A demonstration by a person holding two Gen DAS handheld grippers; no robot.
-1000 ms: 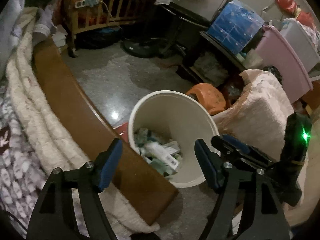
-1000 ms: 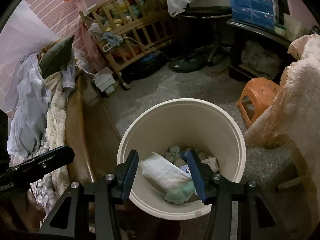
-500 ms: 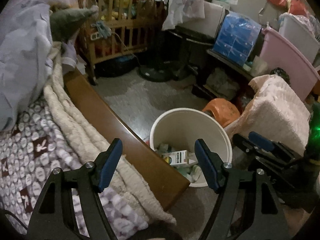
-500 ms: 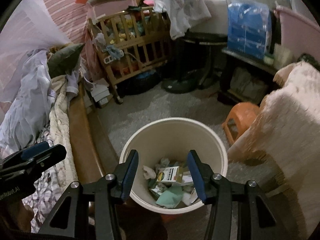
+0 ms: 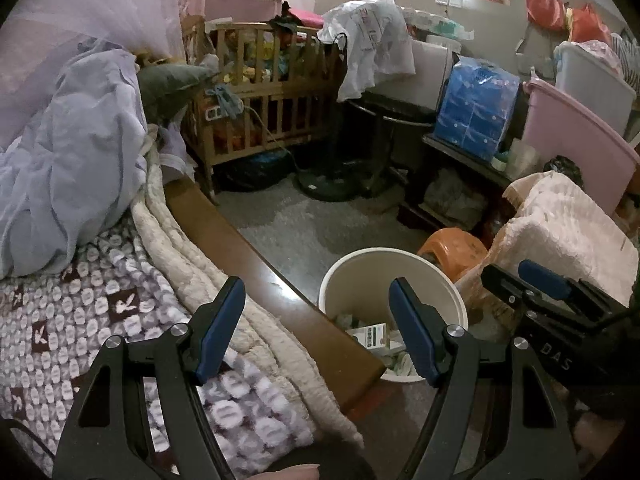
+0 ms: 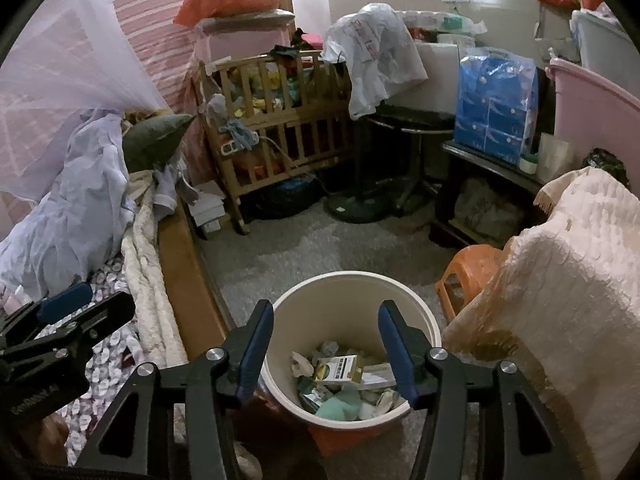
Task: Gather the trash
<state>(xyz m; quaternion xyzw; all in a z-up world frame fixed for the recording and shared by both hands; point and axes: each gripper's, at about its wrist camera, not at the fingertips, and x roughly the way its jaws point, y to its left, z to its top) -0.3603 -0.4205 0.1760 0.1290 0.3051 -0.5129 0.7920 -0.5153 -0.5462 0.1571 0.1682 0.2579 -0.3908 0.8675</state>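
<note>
A cream round bin (image 6: 348, 280) stands on the floor beside the bed, partly filled with crumpled trash and a small green-and-white box (image 6: 340, 368) on top. My right gripper (image 6: 326, 320) hovers above and short of the bin; its jaws are opening and nothing is between them. My left gripper (image 5: 316, 308) hangs open and empty over the bed's wooden edge, with the bin (image 5: 392, 256) and the box (image 5: 374, 336) just beyond. Each gripper shows in the other's view: the right gripper (image 5: 540, 276) at the right, the left gripper (image 6: 68, 308) at the left.
A bed with a patterned blanket (image 5: 80, 320) and a wooden side rail (image 5: 256, 264) fills the left. An orange stool (image 6: 468, 268) and cream-draped furniture (image 6: 560, 280) crowd the bin's right. A wooden crib (image 6: 280, 120), a fan base (image 6: 356, 204) and a pink tub (image 5: 576, 136) stand further back.
Both grippers have risen and drawn back from the bin, which looks smaller and lower. The white bundle seen between the right fingers is gone; a box now tops the trash.
</note>
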